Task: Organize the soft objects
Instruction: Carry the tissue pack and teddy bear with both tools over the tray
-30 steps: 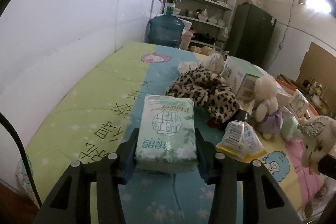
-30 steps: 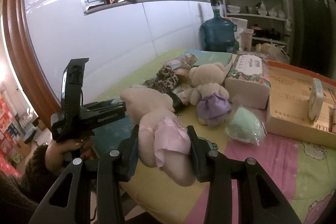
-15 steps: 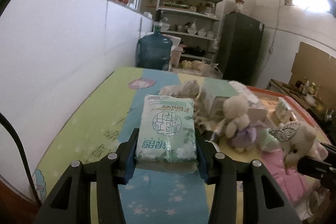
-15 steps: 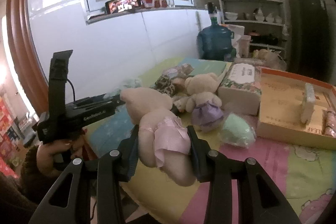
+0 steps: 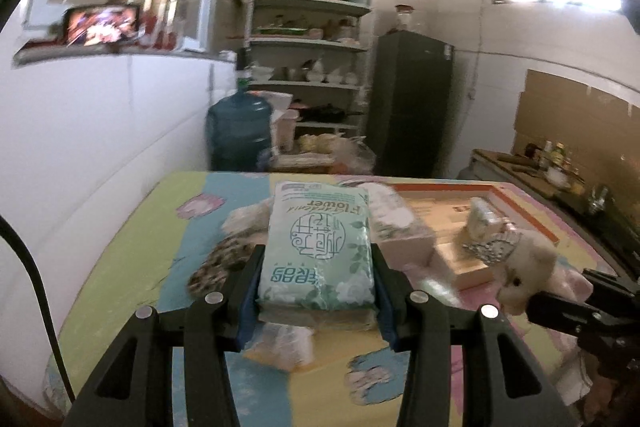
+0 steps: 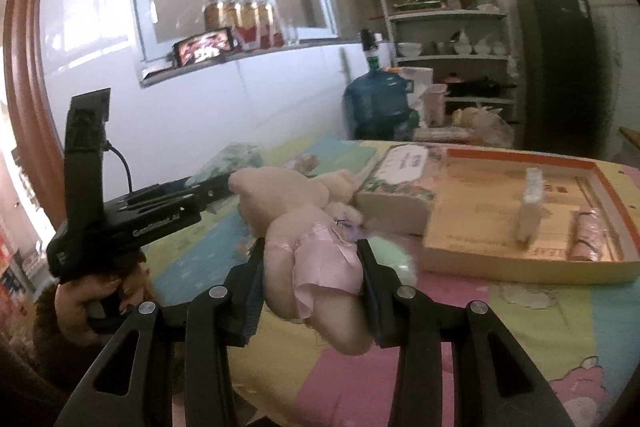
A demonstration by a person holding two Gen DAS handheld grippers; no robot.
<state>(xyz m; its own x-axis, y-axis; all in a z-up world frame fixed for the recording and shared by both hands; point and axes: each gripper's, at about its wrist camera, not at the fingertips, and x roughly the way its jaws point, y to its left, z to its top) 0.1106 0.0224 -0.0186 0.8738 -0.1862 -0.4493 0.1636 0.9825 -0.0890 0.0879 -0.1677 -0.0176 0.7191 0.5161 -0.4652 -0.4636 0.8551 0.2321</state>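
Note:
My left gripper (image 5: pixel 316 267) is shut on a green tissue pack (image 5: pixel 318 247) and holds it above the table. My right gripper (image 6: pixel 312 267) is shut on a cream plush bear in a pink dress (image 6: pixel 308 239), also lifted; the bear also shows in the left wrist view (image 5: pixel 528 267). The left gripper shows in the right wrist view (image 6: pixel 160 211). A flat cardboard box with an orange rim (image 6: pixel 532 223) lies at the right of the table, with a small tissue pack (image 6: pixel 530 203) upright in it. A leopard plush (image 5: pixel 224 259) lies under the left gripper.
A floral tissue box (image 6: pixel 400 187) and a pale green soft ball (image 6: pixel 388 255) lie beside the cardboard box. A small wrapped packet (image 5: pixel 280 343) lies below the tissue pack. A blue water jug (image 5: pixel 236 135), shelves (image 5: pixel 308 67) and a dark fridge (image 5: pixel 412 103) stand behind the table.
Both grippers have risen and tilted up with their loads. The left gripper has swung right, toward the cardboard box. Grips are unchanged.

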